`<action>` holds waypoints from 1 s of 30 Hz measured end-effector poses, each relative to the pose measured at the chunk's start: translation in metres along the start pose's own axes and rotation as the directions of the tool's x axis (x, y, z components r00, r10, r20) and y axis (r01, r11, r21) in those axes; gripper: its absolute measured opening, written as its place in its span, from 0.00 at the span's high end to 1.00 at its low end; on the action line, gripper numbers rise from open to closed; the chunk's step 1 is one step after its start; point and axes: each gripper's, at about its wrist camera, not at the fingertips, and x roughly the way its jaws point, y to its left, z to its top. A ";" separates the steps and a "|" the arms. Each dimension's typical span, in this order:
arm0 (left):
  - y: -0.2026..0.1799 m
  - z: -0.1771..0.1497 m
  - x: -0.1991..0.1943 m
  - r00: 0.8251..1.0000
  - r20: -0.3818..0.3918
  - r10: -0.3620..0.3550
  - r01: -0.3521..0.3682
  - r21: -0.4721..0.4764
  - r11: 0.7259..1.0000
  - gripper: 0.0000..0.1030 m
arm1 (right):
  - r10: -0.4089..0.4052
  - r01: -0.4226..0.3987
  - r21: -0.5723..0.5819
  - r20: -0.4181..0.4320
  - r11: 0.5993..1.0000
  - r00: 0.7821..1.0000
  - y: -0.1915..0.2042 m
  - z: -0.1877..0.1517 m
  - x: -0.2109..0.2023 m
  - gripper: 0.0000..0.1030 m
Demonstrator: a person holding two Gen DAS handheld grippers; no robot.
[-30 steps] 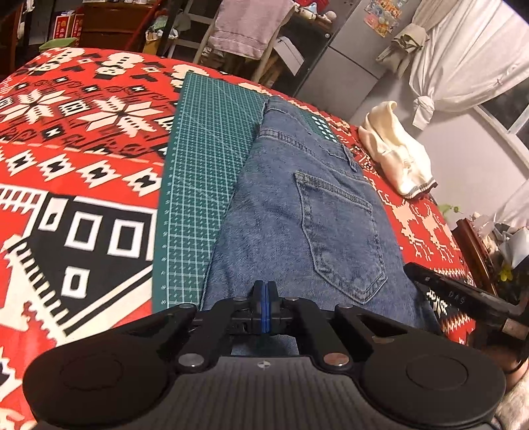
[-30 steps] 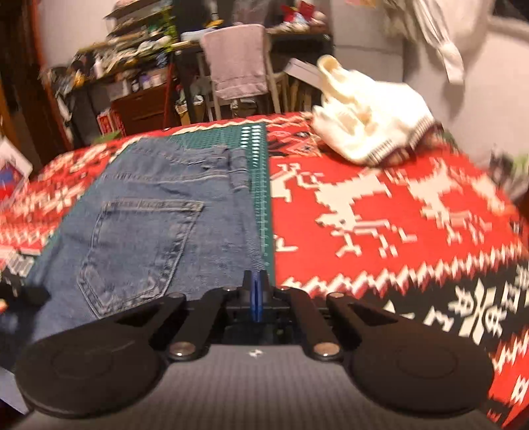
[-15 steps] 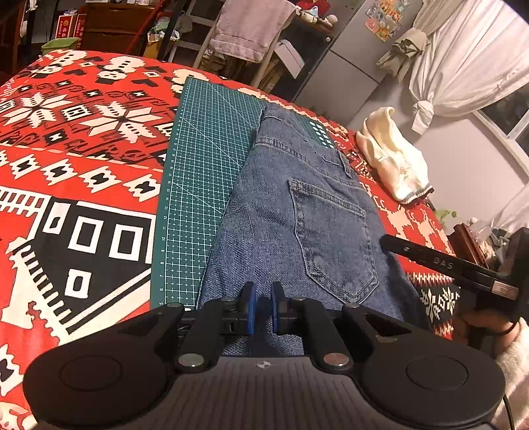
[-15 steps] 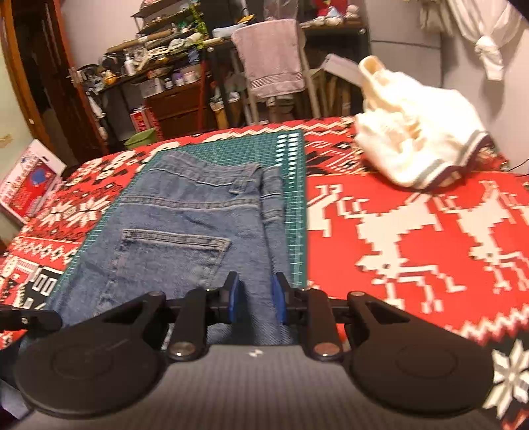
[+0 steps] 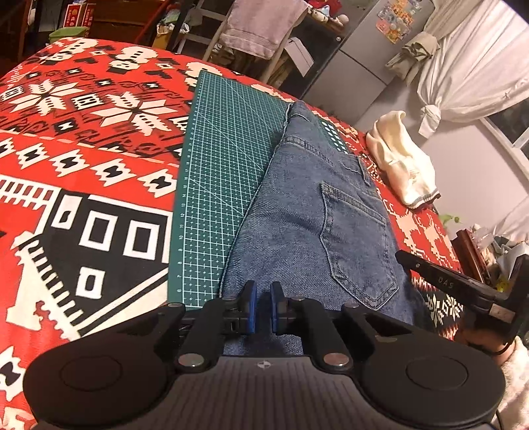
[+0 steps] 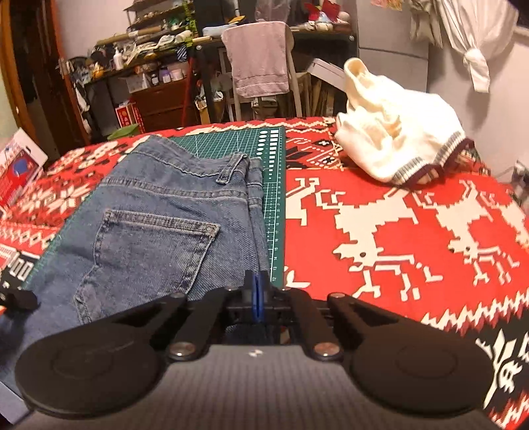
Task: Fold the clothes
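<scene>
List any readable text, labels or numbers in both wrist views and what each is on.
"DAS": on the black arm of the right gripper, seen from the left wrist.
Ruler numbers along the green gridded cutting mat edges: too small to read.
Print on the red boxes in the background: blurred.
Stickers on the grey fridge: unreadable.

The left gripper (image 5: 261,306) sits low, its blue pads slightly parted. The right gripper (image 6: 257,297) has its pads pressed together.

Rough denim jeans (image 5: 307,225), matt mat (image 5: 218,165)
</scene>
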 end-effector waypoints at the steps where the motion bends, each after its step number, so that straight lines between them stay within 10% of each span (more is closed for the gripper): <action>1: 0.000 0.000 -0.002 1.000 0.002 0.000 0.000 -0.005 1.000 0.92 | -0.020 0.020 -0.017 -0.003 1.000 1.000 0.001 0.000 -0.001 0.99; 6: -0.011 0.008 -0.010 0.999 0.024 -0.021 0.021 0.021 1.000 0.91 | -0.080 0.081 -0.029 0.019 0.996 0.997 -0.001 -0.001 -0.020 0.96; 16: -0.025 0.026 0.024 1.000 0.003 -0.002 0.002 0.062 0.998 0.91 | 0.085 -0.080 -0.151 0.023 0.985 0.996 0.060 -0.006 -0.034 0.94; 30: -0.023 0.015 0.027 1.000 -0.011 0.004 -0.002 0.121 0.993 0.92 | 0.022 -0.021 -0.020 0.027 1.000 0.999 0.020 -0.026 -0.031 1.00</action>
